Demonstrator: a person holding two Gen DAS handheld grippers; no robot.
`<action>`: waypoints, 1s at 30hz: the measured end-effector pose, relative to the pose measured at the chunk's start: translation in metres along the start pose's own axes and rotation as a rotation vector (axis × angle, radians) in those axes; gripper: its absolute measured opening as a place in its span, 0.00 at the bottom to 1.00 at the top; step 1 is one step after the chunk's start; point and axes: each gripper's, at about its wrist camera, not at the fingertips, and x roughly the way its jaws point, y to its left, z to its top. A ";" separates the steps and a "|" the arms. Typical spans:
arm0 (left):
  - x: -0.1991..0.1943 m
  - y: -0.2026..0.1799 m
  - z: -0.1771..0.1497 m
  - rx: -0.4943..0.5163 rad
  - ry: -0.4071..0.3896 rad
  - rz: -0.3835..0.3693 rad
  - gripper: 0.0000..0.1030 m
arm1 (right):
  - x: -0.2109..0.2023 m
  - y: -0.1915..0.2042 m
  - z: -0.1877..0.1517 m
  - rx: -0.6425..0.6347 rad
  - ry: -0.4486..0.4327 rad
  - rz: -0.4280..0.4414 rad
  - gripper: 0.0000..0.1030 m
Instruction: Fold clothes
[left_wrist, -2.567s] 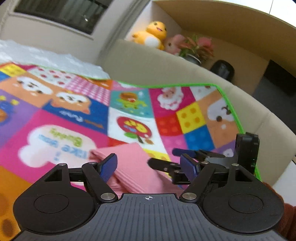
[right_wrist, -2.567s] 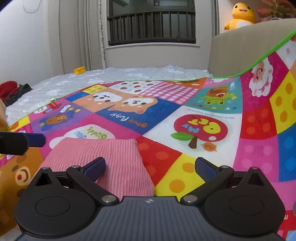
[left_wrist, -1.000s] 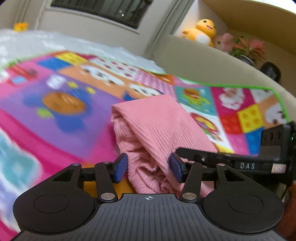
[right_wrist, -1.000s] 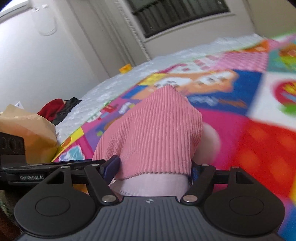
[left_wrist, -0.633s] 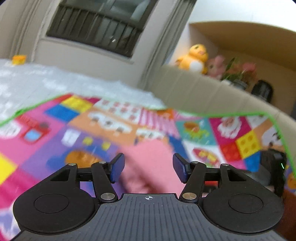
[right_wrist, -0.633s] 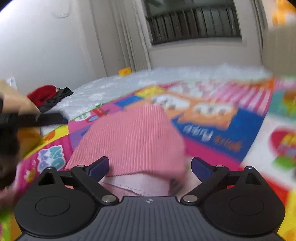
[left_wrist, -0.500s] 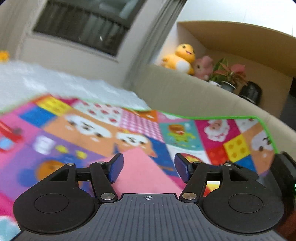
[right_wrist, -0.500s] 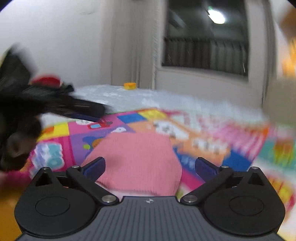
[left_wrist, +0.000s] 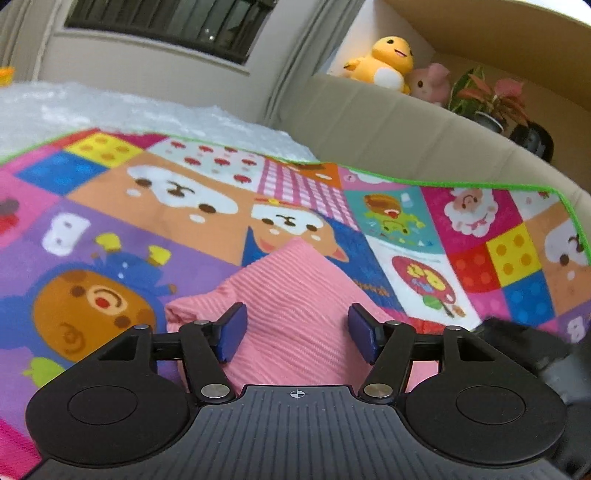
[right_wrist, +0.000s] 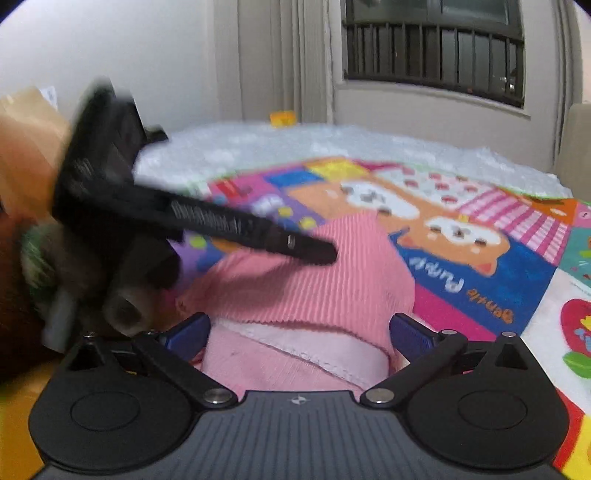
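Pink ribbed garment (left_wrist: 291, 291) folded at lower centre on a cartoon play mat (left_wrist: 155, 206).

Left gripper (left_wrist: 294, 328) and right gripper (right_wrist: 298, 330) both gape, holding nothing — "Puppy" reads upside-down in the right view only; the left alone shows 2 plush toys (left_wrist: 384, 62), upper right.

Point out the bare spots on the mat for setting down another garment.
Free: the play mat left of the pink garment, and its right squares toward the green border. Crowded: around the garment, where both open hand-held grippers hover.
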 end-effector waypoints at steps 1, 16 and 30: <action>-0.002 0.000 0.000 0.012 0.000 0.009 0.68 | -0.008 -0.003 0.001 0.012 -0.024 -0.013 1.00; -0.064 -0.020 -0.038 -0.059 -0.059 -0.013 0.72 | 0.021 -0.045 -0.010 0.063 0.068 -0.246 1.00; -0.048 -0.013 -0.062 -0.065 -0.006 0.035 0.73 | 0.106 -0.061 0.033 -0.048 0.086 -0.417 1.00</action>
